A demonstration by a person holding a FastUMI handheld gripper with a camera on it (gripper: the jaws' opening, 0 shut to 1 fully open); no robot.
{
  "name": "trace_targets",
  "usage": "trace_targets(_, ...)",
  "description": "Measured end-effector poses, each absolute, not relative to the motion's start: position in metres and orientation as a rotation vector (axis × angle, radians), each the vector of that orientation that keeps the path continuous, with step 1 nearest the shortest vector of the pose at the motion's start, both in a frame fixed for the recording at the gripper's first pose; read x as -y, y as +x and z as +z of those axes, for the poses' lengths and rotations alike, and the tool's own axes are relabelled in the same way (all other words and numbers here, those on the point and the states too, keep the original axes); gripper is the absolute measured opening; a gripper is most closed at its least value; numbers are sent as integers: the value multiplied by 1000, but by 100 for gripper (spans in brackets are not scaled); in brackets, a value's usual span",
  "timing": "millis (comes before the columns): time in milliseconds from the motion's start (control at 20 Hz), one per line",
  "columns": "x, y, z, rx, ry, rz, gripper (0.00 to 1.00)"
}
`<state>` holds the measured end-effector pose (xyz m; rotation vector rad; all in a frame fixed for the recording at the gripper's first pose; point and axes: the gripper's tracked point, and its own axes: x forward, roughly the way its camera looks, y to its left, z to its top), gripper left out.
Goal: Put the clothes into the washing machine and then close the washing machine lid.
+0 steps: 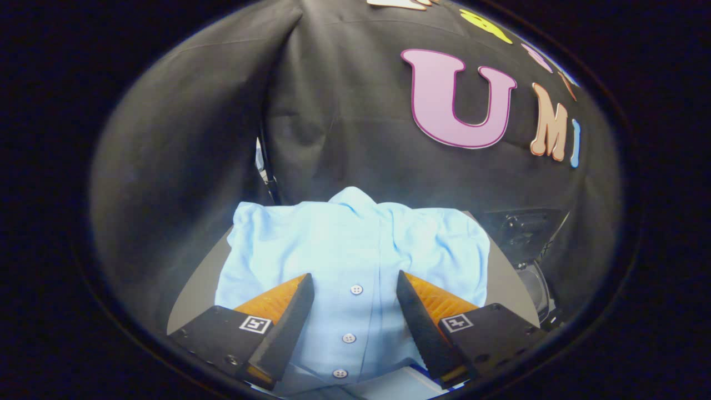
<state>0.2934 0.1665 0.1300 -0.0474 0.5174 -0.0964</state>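
Observation:
A light blue button-up shirt [355, 244] lies spread on a grey table [200, 283], collar toward the booth wall. Its button placket runs straight between my fingers. My gripper [355, 286] is open, hovering just over the shirt's lower front, one finger [291, 316] on each side of the buttons. Nothing is held between them. To the right, past the table's edge, a dark machine-like object [525, 233] shows partly, with a round grey part [533, 286] below it; I cannot tell whether that is the washing machine.
Black cloth walls close the booth behind and to the left of the table. A dark cable or pole [269, 178] runs down the wall's corner behind the shirt. Bare table strips flank the shirt on both sides.

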Motion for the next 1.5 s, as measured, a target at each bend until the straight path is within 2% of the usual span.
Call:
trace_targets(50,-164,295,128,-515,-45,-97,95)
trace_targets(150,-164,292,126,-542,-13,-71,79)
trace_targets(200,-155,293,128,-535,-21,-101,65)
trace_targets(350,-151,279,127,-572,-39,-63,21)
trace_targets(400,-150,273,130,-573,-33,-51,21)
trace_targets(600,-143,255,138,-583,-12,-20,1)
trace_targets(950,-79,234,142,-599,-137,-113,1)
trace_targets(1500,62,235,169,-437,-19,-263,1)
